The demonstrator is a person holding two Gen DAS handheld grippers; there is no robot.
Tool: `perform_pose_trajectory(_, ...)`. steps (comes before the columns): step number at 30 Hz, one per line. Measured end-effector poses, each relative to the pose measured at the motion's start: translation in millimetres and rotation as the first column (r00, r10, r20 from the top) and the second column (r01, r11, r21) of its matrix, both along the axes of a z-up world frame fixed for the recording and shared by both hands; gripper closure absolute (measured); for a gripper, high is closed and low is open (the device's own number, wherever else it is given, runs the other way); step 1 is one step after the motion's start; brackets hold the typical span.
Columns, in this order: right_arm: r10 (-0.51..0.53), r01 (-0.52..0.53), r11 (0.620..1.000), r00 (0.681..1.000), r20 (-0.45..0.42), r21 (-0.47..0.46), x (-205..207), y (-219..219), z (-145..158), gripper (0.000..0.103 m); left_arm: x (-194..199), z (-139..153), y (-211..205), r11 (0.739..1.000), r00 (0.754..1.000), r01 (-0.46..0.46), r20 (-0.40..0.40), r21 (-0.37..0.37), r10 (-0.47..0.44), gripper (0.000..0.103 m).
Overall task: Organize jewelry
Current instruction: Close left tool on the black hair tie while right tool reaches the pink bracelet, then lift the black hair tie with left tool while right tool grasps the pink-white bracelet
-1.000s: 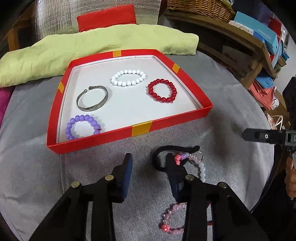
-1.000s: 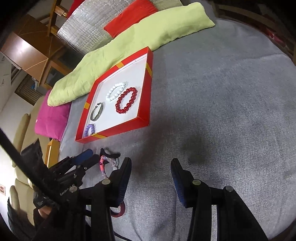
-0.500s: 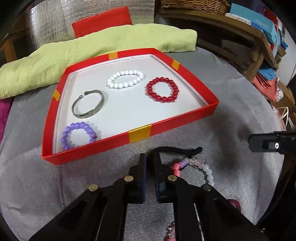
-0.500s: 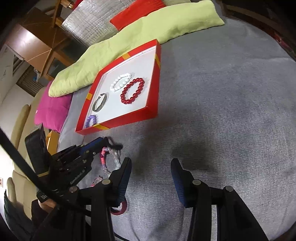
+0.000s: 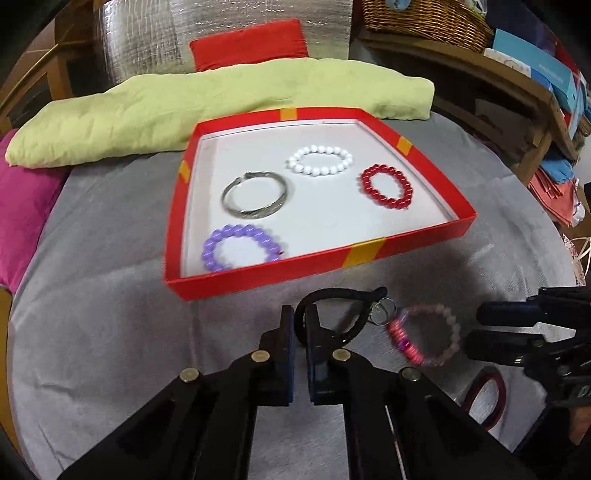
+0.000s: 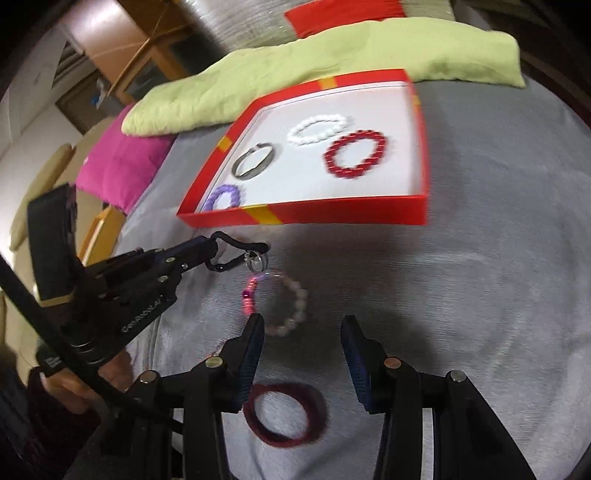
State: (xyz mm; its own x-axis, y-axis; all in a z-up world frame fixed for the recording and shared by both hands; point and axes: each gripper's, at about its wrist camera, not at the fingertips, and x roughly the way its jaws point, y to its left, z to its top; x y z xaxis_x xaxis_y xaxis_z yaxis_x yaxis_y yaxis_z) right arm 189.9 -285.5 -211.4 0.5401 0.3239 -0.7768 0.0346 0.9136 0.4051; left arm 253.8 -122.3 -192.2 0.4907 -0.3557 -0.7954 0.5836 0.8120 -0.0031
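A red tray (image 5: 373,253) sits on a round table with a gray cloth (image 5: 110,332). Behind the tray lies a long green cushion (image 5: 184,107), with a small red cushion (image 5: 247,44) behind that and a pink cushion (image 5: 22,206) at the far left. A basket (image 5: 424,18) and blue boxes (image 5: 532,66) sit on a wooden shelf at the far right.

Four bracelets lie in the tray: one white (image 5: 319,160), one red (image 5: 386,186), one silver (image 5: 255,195) and one purple (image 5: 242,247).

Just near the tray, the left gripper (image 5: 300,332) is pressed shut on a black cord loop (image 5: 332,299). A pink bead bracelet (image 5: 424,336) hangs from the cord by a small ring.

The right gripper (image 6: 303,343) is spread apart, holding nothing, with its left finger right beside the pink beads. One dark red hair band (image 6: 284,413) lies on the cloth close under it.
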Motion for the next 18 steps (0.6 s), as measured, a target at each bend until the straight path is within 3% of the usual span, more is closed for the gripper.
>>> perform_pose_trajectory(4, 0.000, 0.001, 0.995, 1.000, 0.009, -0.096, 8.2, 19.1, -3.9, 0.058, -0.1, 2.6, 13.6, 1.000, 1.000, -0.017, 0.000, -0.005, 0.017, 0.097)
perform_pose_trajectory(7, 0.014, -0.009, 0.979, 1.000, 0.023, -0.203, 11.8, 31.6, -6.4, 0.089, -0.3, 2.4, 20.5, 1.000, 1.000, -0.024, 0.002, -0.003, 0.024, 0.097)
perform_pose_trajectory(13, -0.013, 0.028, 0.970, 0.998, 0.065, -0.242, 7.6, 23.1, -3.0, 0.090, 0.1, 1.3, 28.9, 0.999, 0.999, -0.049, -0.007, 0.008, 0.049, 0.097)
perform_pose_trajectory(18, -0.109, 0.124, 0.975, 0.990, 0.091, -0.185, 2.4, -10.3, 3.8, 0.090, -7.7, 6.7, 27.9, 0.999, 0.999, -0.035, 0.004, 0.002, 0.035, 0.097)
